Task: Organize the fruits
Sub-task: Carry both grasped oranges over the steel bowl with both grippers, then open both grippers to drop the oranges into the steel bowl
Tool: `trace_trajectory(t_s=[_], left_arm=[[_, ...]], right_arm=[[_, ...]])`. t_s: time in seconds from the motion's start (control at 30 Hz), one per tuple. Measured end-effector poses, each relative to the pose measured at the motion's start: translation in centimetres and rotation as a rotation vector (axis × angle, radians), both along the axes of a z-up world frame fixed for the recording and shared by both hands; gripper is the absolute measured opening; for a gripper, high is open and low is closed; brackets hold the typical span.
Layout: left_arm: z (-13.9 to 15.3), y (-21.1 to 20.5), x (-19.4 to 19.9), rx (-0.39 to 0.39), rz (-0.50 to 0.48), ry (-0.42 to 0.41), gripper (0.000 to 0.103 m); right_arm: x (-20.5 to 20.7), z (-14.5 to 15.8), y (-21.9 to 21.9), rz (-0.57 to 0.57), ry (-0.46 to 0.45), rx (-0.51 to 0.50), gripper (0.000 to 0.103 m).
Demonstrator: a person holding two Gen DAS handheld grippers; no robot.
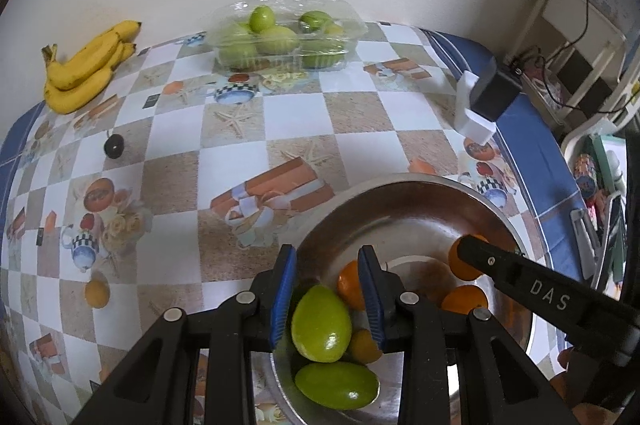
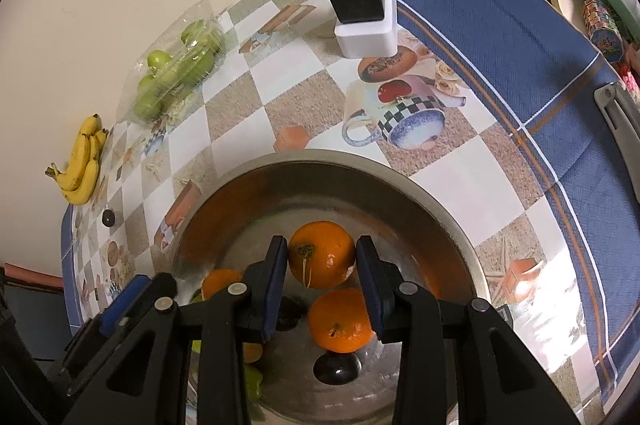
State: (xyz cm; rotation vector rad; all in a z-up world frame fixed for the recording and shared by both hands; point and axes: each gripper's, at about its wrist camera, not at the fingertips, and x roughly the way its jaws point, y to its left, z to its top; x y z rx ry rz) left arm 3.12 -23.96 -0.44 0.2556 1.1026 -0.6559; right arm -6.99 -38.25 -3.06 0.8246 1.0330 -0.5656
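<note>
Picking step: left gripper (image 1: pixel 328 305) fingers clamp green fruit (image 1: pixel 321 323); right gripper (image 2: pixel 322 285) fingers seemingly clamp orange (image 2: pixel 322 254) over bowl (image 2: pixel 420 193). Next: lift both clear, sort.

Black tongs (image 1: pixel 328 289) w/ blue pads, silver rivets, "DAS" lettering.

"DAS" in white on the right gripper (image 1: pixel 472 257)

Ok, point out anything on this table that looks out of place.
One small yellow-orange fruit lies alone on the tablecloth, outside the metal bowl holding the other fruit. A small black round object also sits loose near the bananas; I cannot tell what it is.
</note>
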Motion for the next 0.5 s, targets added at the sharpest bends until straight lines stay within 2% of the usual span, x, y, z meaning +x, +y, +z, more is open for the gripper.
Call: trace_trajectory(t_s=[0.13,0.23,0.37,0.5], left_arm=[[0.3,0.6,0.5,0.009,0.028,0.001,0.036],[0.5,1.1,1.0,0.016,0.058,0.012,0.037],[0.6,2.0,1.6,0.032,0.108,0.024,0.042],[0.4,3.0,2.3,0.041,0.148,0.044,0.045]], right_arm=[[0.2,0.1,0.1,0.005,0.001,-0.007,0.038],[0.4,0.4,0.4,0.016,0.007,-0.022,0.042],[0.6,1.3,0.8,0.033,0.007,-0.045,0.043],[1.3,2.1,2.2,0.076,0.044,-0.093,0.043]])
